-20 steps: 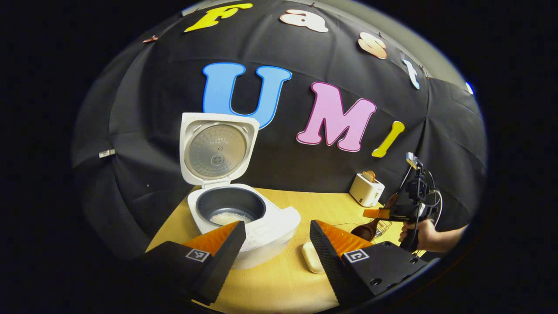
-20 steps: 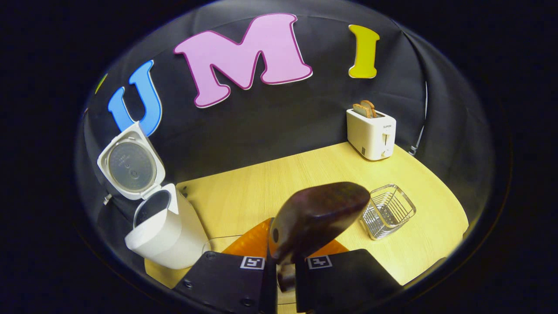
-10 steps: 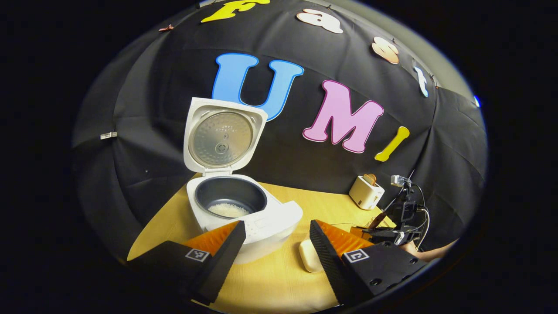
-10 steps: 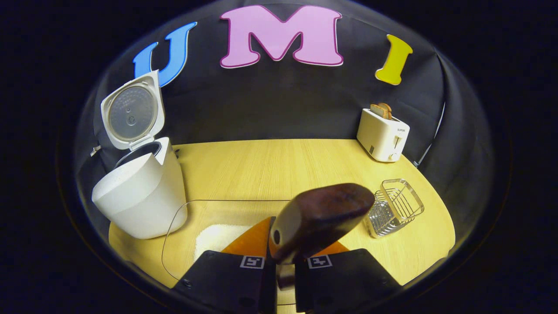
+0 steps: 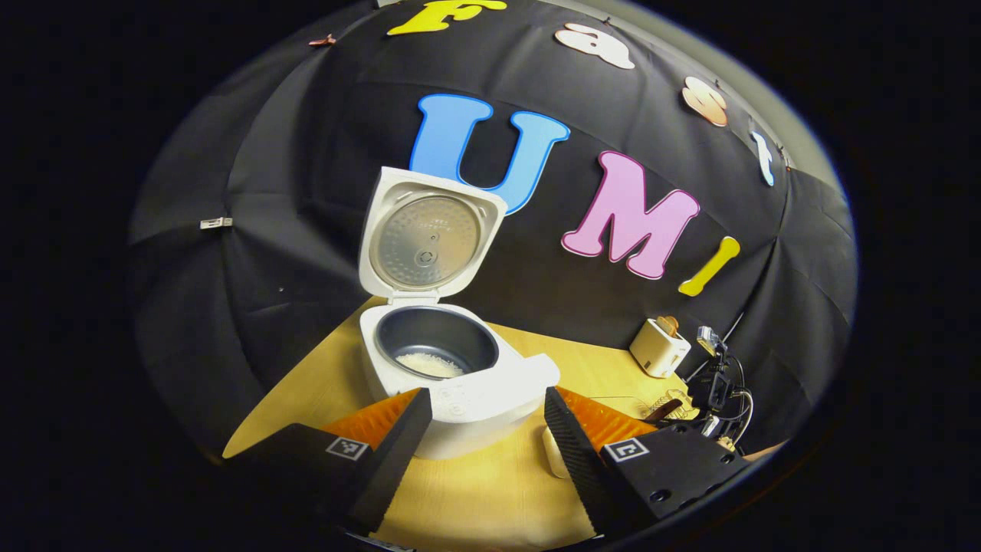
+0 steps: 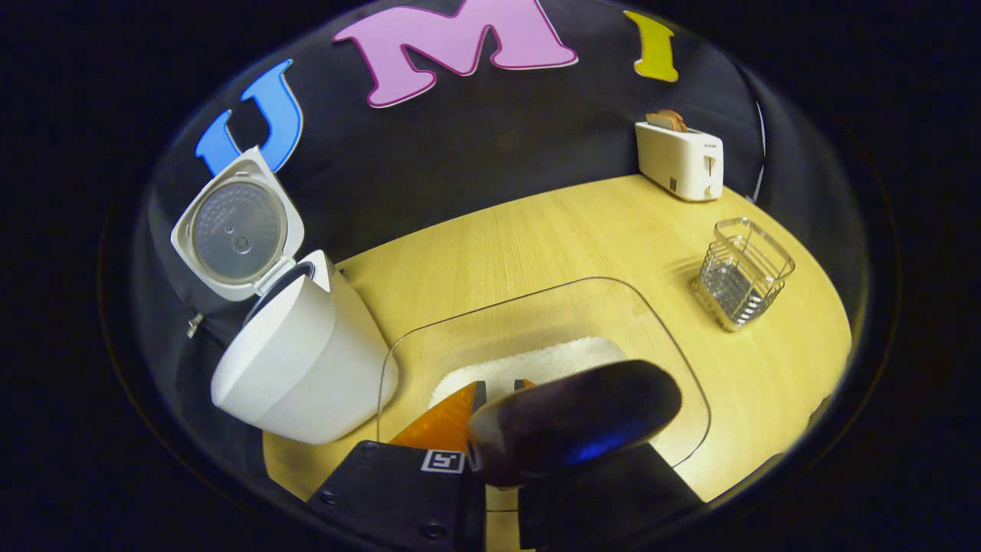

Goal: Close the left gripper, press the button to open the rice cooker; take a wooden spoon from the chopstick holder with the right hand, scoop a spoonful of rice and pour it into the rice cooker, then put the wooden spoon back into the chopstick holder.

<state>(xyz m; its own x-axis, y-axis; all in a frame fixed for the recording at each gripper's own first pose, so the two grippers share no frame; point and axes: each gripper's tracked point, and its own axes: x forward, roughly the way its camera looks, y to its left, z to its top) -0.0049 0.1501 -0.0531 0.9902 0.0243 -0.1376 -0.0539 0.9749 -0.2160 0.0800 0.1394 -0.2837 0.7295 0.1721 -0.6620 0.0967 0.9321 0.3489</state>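
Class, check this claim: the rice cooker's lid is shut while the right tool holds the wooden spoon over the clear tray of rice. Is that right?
Not quite. The rice cooker has its lid standing open, as the left gripper view shows. The rest holds: the right tool grips the wooden spoon over the clear tray of rice.

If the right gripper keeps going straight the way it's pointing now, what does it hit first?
Probably the rice in the clear container: the right gripper, shut on the wooden spoon, tilts down over it. Depth is hard to judge.
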